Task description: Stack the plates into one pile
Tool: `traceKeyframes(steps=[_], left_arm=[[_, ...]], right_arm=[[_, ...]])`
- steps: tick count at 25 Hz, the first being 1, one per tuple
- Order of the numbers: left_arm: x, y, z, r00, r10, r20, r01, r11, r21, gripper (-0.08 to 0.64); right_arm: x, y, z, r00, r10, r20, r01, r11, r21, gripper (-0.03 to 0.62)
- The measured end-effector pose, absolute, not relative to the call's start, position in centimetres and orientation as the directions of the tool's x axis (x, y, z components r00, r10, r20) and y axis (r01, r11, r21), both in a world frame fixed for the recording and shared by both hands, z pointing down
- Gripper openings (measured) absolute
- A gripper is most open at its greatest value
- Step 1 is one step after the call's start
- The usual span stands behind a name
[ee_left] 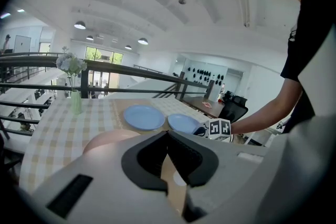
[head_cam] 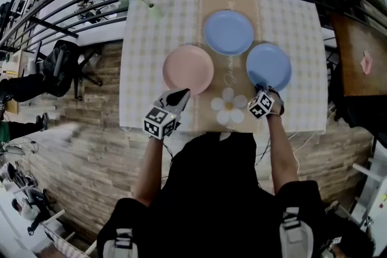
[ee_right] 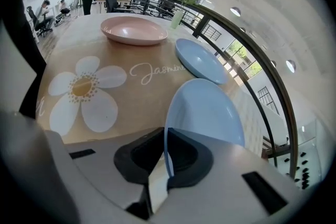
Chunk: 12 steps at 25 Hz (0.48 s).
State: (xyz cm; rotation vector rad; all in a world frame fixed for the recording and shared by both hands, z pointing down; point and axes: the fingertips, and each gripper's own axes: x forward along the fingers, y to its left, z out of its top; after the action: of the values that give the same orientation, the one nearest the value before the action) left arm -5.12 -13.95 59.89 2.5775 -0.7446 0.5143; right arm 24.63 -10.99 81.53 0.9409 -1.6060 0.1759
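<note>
Blue plate (head_cam: 269,64) just beyond-right of daisy print (head_cam: 228,107), near rim clamped in right tool (head_cam: 262,90); second blue plate (head_cam: 228,32) straight beyond daisy, probable stack target; left tool (head_cam: 181,94) closed, empty, at pink plate (head_cam: 188,68) beyond-left of daisy.

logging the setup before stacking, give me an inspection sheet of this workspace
surface: checked tablecloth with tan daisy-print runner
job's things: round pink plate, far round blue plate, near round blue plate; none stacked
clutter: pale green vase of flowers at far left corner
grippers: right gripper tongs clamp near blue plate's rim; left gripper tongs look closed, empty, beside pink plate
cables: thin cable below table's near right edge
surroundings: black metal railing, brick-look floor
</note>
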Motion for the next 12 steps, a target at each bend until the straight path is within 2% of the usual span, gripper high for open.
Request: traceKeyframes(steps=[12], left_arm=[[-5.1,-14.1,59.4,0.802,-0.414,0.430,-0.554,-0.785,0.277,0.002]], right_arm=[[25.3,-11.5,79.8,0.064,-0.517,0.854,-0.655,0.624,0.427,0.011]])
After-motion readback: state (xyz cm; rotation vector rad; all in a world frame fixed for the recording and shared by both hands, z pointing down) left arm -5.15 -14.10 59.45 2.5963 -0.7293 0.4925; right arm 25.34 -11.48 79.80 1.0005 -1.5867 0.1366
